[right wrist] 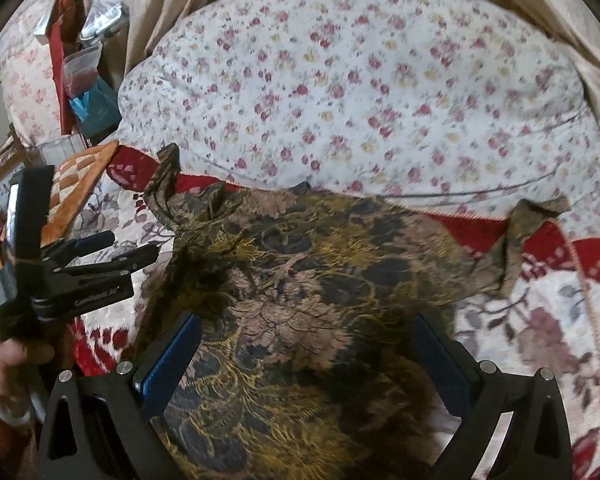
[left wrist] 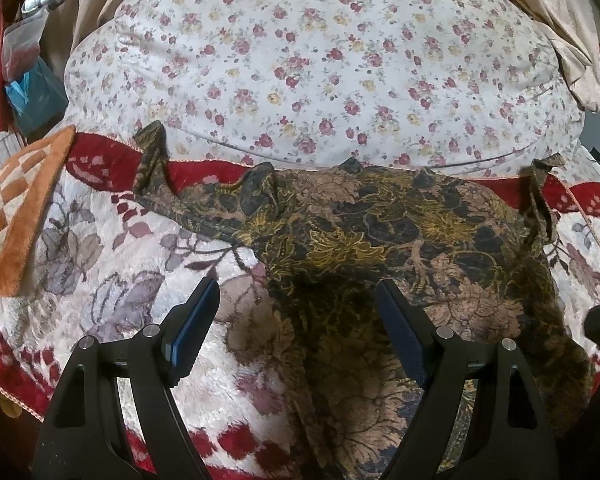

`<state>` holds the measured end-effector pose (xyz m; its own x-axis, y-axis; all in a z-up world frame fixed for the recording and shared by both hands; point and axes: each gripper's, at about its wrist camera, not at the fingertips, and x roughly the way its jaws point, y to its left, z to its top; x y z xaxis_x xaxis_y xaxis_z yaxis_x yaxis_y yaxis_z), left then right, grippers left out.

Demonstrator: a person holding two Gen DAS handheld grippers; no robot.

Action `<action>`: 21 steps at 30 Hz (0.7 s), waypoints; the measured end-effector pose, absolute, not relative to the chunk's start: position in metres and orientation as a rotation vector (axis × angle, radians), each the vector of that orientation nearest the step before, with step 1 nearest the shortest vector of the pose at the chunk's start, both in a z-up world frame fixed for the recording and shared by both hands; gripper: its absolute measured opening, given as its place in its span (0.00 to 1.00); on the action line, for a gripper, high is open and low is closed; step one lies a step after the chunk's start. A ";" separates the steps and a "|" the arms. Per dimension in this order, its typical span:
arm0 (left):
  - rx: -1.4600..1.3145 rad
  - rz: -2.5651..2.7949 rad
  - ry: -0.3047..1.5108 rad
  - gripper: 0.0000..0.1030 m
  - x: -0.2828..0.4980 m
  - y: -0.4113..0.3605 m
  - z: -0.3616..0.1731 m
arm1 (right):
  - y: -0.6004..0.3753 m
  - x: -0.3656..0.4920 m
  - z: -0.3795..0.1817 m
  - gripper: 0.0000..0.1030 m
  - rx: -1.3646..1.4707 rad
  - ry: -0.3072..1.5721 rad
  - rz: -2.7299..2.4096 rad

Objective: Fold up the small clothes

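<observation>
Right wrist view alone shows the left gripper (right wrist: 134, 246), fingers apart.

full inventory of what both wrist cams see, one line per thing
patterned garment: 1, dark brown and gold floral, spread flat on the blanket, tie straps at both far corners
blanket: 1, white with red and grey flowers, under the garment
floral pillow: 1, white with small red flowers, behind the garment
checked cloth: 1, orange and cream, far left
plastic bags: several, clear and teal, back left
left gripper: 1, black with blue pads, open over the garment's left edge
right gripper: 1, black with blue pads, open above the garment
</observation>
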<state>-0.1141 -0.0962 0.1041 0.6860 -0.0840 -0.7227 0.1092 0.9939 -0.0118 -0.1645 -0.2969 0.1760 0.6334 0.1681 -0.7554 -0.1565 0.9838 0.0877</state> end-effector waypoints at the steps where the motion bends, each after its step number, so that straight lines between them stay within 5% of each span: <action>1: 0.030 -0.107 0.811 0.78 -0.113 -0.095 0.103 | -0.295 -0.161 0.173 1.00 0.022 0.869 0.184; 21: 0.005 -0.080 0.835 0.78 -0.101 -0.090 0.090 | -0.282 -0.123 0.144 1.00 0.009 0.918 0.092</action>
